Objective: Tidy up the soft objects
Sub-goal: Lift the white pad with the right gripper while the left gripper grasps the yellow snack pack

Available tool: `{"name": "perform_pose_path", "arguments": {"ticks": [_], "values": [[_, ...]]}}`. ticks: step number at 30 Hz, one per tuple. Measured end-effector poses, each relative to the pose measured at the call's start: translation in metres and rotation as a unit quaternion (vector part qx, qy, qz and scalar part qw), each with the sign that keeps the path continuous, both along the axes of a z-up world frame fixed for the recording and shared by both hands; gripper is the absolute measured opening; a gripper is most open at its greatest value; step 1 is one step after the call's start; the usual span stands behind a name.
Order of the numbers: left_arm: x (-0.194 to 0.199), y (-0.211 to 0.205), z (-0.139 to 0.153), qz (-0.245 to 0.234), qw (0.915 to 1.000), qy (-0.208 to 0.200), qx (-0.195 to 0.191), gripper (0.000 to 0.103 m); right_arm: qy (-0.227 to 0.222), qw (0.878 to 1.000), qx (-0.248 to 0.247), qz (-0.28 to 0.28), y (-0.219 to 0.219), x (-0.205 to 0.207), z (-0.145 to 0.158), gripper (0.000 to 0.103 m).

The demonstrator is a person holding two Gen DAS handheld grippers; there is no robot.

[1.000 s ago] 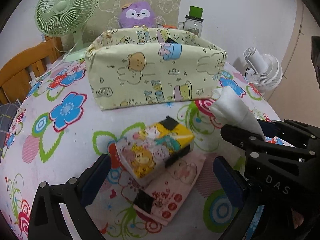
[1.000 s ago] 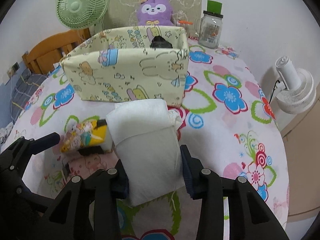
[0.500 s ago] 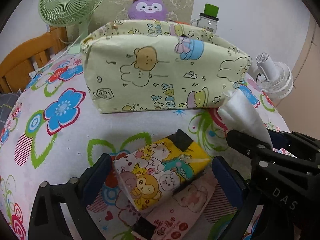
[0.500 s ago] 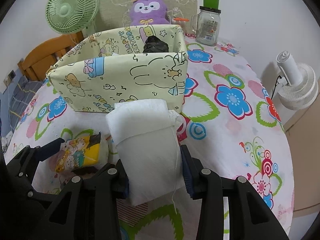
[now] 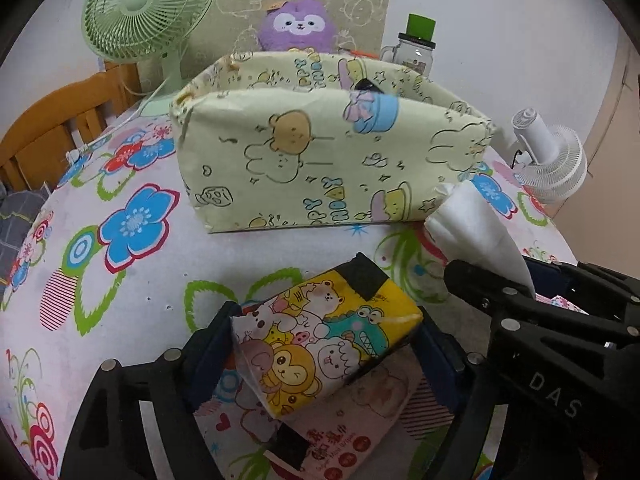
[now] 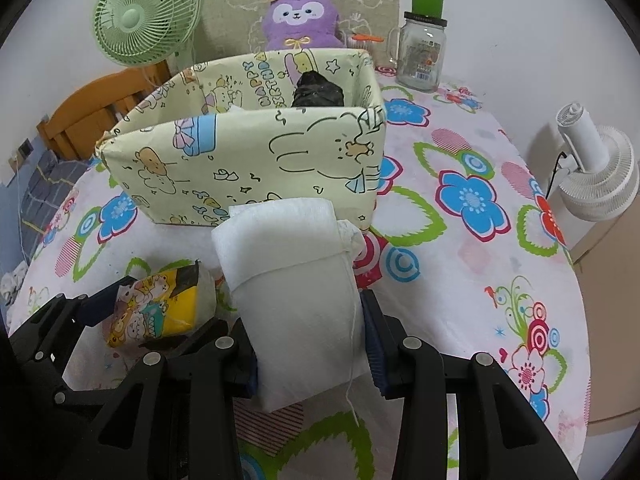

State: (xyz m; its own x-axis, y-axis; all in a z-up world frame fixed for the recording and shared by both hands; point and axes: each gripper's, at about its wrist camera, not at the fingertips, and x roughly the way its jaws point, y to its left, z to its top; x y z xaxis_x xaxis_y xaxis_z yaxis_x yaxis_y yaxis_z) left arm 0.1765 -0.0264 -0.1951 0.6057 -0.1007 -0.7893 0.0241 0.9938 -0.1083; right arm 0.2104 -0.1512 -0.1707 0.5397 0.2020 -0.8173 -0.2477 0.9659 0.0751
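A yellow cartoon tissue pack (image 5: 328, 340) lies tilted on a pink wipes pack (image 5: 360, 432) on the flowered tablecloth. My left gripper (image 5: 326, 356) straddles the yellow pack; its jaws are closing and both pads touch the pack's sides. In the right wrist view the same pack (image 6: 156, 304) sits low on the left. My right gripper (image 6: 310, 356) is shut on a white fabric pouch (image 6: 292, 280), which sticks forward and up from the jaws. Just behind stands the open yellow cartoon fabric box (image 6: 240, 160) with a black bundle (image 6: 318, 90) inside.
Behind the box are a green fan (image 5: 144, 4), a purple plush (image 5: 298, 24) and a glass jar (image 6: 422, 56). A white fan (image 6: 596, 176) stands past the table's right edge. A wooden chair (image 5: 48, 120) is at the left.
My left gripper moved forward around the yellow pack and its jaws narrowed until the pads reached the pack's sides. The right gripper kept its hold on the white pouch and barely moved.
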Motion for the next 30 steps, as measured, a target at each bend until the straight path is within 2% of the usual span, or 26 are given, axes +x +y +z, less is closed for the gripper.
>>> {"name": "perform_pose_path", "arguments": {"ticks": [22,30], "values": [[-0.045,-0.017,0.050,-0.012,0.9984,-0.046,0.030,0.084,-0.057,0.998,0.014,-0.012,-0.014,-0.054,0.047,0.044],[-0.060,-0.021,0.063,-0.021,0.9979,-0.054,0.029,0.084,-0.064,0.997,0.023,-0.018,-0.019,-0.071,0.059,0.044]]}}
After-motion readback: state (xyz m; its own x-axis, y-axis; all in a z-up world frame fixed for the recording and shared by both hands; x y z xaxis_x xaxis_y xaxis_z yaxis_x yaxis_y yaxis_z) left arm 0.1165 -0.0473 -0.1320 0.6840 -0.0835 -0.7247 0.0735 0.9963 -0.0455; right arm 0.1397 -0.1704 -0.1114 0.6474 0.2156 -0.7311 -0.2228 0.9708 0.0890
